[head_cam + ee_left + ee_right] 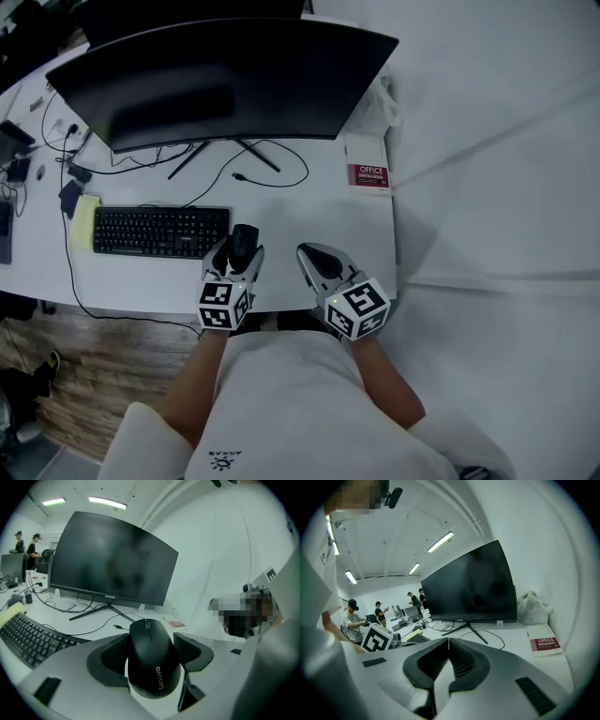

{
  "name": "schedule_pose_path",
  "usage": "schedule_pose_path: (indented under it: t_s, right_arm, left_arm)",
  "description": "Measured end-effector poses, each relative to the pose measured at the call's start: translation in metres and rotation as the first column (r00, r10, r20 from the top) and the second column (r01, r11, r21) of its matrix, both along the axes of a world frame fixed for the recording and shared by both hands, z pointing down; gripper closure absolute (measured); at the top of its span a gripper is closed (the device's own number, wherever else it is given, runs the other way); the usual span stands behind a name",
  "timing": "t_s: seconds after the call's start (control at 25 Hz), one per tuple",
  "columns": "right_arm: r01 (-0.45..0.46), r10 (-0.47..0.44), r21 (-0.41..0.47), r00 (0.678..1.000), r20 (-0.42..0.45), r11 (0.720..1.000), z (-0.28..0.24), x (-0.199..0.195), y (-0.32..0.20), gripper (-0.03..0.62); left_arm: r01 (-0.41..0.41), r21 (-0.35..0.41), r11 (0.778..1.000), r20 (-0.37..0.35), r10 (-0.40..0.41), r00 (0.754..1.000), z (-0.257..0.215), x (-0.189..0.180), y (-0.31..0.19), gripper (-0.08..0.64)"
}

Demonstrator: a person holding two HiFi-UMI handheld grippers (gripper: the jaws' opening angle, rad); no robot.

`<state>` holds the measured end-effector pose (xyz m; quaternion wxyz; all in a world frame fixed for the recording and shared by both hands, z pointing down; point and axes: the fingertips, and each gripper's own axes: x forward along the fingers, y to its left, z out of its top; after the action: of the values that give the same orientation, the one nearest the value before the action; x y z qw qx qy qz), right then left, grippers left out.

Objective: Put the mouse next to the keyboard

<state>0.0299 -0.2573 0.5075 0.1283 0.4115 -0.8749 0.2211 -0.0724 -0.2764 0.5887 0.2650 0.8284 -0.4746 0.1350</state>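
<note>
A black Lenovo mouse (152, 660) sits between the jaws of my left gripper (237, 251), which is shut on it; in the head view the mouse (243, 240) shows just right of the black keyboard (161, 231) near the desk's front edge. The keyboard (28, 639) lies at the left of the left gripper view. My right gripper (313, 257) hovers a little to the right of the left one over the desk's front, its jaws pressed together at the tips with nothing held (448, 644).
A large curved monitor (225, 80) stands at the back on a white desk (309, 216), with cables running round its stand. A red-and-white booklet (367, 175) lies at the right. A yellow notepad (83, 221) sits left of the keyboard. The desk's right edge drops off near my right gripper.
</note>
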Motion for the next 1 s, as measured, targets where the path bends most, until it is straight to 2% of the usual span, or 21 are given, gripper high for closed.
schedule_pose_path:
  t_s: [0.64, 1.0]
  right_arm:
    - [0.055, -0.057, -0.078, 0.998, -0.028, 0.995, 0.031, 0.015, -0.006, 0.574]
    - [0.044, -0.047, -0.105, 0.998, -0.034, 0.993, 0.041, 0.022, -0.007, 0.574]
  left_arm:
    - [0.067, -0.116, 0.991, 0.081, -0.058, 0.995, 0.071, 0.01, -0.02, 0.252]
    - [0.073, -0.139, 0.988, 0.095, -0.06, 0.994, 0.087, 0.019, -0.029, 0.252]
